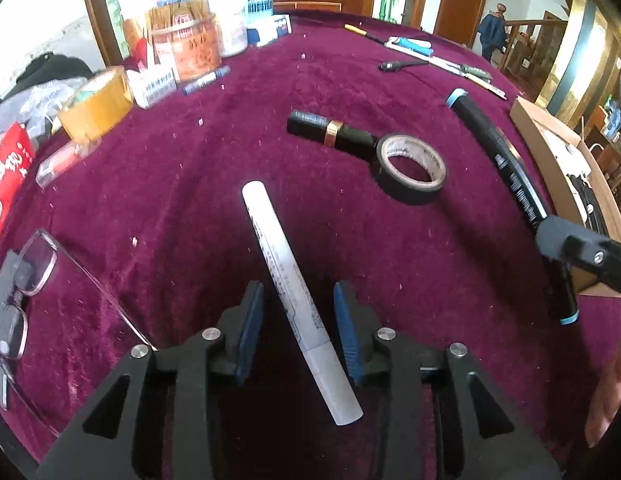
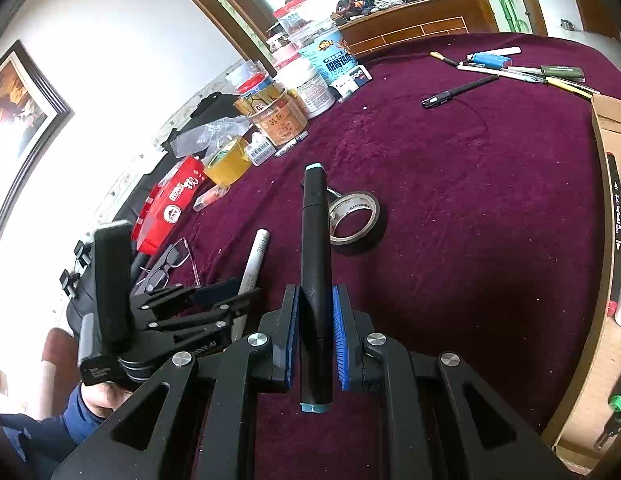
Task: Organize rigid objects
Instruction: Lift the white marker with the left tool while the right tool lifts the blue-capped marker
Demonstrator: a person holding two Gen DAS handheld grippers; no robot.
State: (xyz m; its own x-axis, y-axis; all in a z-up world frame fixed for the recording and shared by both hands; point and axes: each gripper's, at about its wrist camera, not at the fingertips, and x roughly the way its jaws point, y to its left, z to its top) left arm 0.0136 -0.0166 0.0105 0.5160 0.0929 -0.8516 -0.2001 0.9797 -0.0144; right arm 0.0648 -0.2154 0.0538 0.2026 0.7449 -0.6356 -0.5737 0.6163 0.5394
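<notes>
**Me:** Holding the black marker [image 2: 315, 280] was my right gripper [image 2: 315, 336], clamped shut on its barrel, both blue-capped ends sticking out past the pads. I kept it lifted off the surface [image 1: 190, 184], presumably to carry it to the cardboard box [image 2: 602, 240] at my right, where another black marker already lay.

**Partner:** And your left one?

**Me:** My left gripper [image 1: 298, 320] stood partly open around the white marker [image 1: 286, 280]. The pads were clear of it on both sides, so nothing was gripped; the pen lay slanted on the velvet between my fingers.

**Partner:** What else was close by?

**Me:** Just beyond the white marker sat a roll of black tape [image 1: 410, 168], touching a black tube with a gold band [image 1: 330, 132]. A pair of glasses [image 1: 22, 280] lay at my far left. Further back were yellow tape [image 1: 96, 104], a red pack [image 1: 6, 176], jars, and a row of pens at the far edge.

**Partner:** Anything in the way?

**Me:** I judged the path to the box clear, though my two grippers were close together.
</notes>
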